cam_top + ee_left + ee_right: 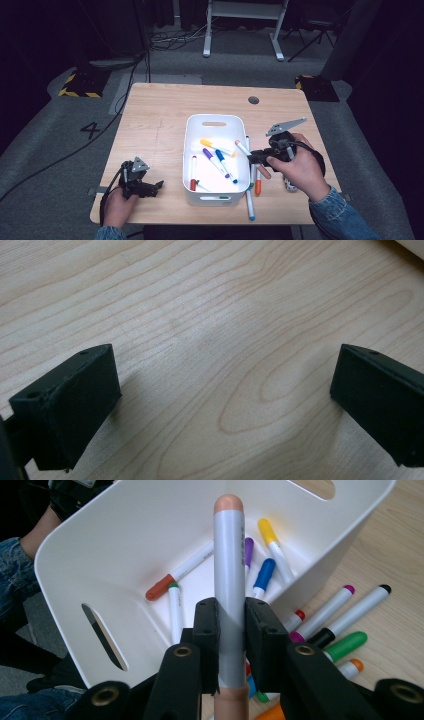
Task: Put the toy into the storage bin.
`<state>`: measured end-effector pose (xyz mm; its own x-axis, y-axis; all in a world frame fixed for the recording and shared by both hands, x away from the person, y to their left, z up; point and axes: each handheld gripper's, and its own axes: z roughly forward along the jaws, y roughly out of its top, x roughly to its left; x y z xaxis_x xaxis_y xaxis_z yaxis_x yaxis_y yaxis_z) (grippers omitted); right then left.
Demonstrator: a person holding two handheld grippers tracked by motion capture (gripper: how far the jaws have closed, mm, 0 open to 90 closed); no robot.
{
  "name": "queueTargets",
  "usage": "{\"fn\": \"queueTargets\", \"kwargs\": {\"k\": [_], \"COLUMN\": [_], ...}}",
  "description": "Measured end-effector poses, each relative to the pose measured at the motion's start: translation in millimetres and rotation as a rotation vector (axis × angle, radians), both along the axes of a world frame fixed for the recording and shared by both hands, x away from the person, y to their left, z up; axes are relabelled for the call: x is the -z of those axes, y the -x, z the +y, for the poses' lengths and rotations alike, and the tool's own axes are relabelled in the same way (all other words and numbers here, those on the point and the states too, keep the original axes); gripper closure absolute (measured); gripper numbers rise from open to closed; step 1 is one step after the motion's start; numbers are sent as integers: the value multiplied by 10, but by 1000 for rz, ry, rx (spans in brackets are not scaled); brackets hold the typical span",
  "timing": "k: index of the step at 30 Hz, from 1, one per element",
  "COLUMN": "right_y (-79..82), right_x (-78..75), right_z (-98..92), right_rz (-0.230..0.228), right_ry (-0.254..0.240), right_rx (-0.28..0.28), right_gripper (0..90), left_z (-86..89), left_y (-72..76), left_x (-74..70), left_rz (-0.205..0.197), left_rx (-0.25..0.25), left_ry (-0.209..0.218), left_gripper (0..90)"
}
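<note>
Our right gripper (pixel 251 157) is raised and turned leftward, its jaws pinched tight, our right hand (pixel 295 167) wrapped around its body. Our left gripper (pixel 159 185) rests low near the table edge in our left hand (pixel 119 200), jaws spread wide apart.

white bin (pixel 195 131), peach-capped marker (pixel 229 580), black fingers (pixel 207 630)

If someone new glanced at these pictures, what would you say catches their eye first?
Probably the white bin at the middle of the wooden table, with several coloured markers lying inside. Next, the right hand-held gripper, clamped on a grey marker with peach caps that points over the bin's rim. More markers lie loose on the table beside the bin, while the left hand-held gripper rests open near the table's front left.
</note>
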<state>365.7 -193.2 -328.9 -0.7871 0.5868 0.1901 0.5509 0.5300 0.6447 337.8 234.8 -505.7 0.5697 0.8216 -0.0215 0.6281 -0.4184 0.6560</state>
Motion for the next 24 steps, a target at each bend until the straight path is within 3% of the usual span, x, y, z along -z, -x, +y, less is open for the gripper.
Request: {"fn": "queueTargets", "kwargs": {"k": [17,24], "right_y": [-31,-23], "right_x": [-48,44], "right_z": [549,640], "right_rz": [7,26], "right_ry": [-42,-13], "right_rx": [-103,-126], "right_gripper": [768,768], "left_z": [-1,0], "left_y": [-3,-2], "left_x": [0,-3], "left_rz": [-2,2], "left_rx": [2,2], "left_ry": [-2,-3], "left_gripper": [0,0]}}
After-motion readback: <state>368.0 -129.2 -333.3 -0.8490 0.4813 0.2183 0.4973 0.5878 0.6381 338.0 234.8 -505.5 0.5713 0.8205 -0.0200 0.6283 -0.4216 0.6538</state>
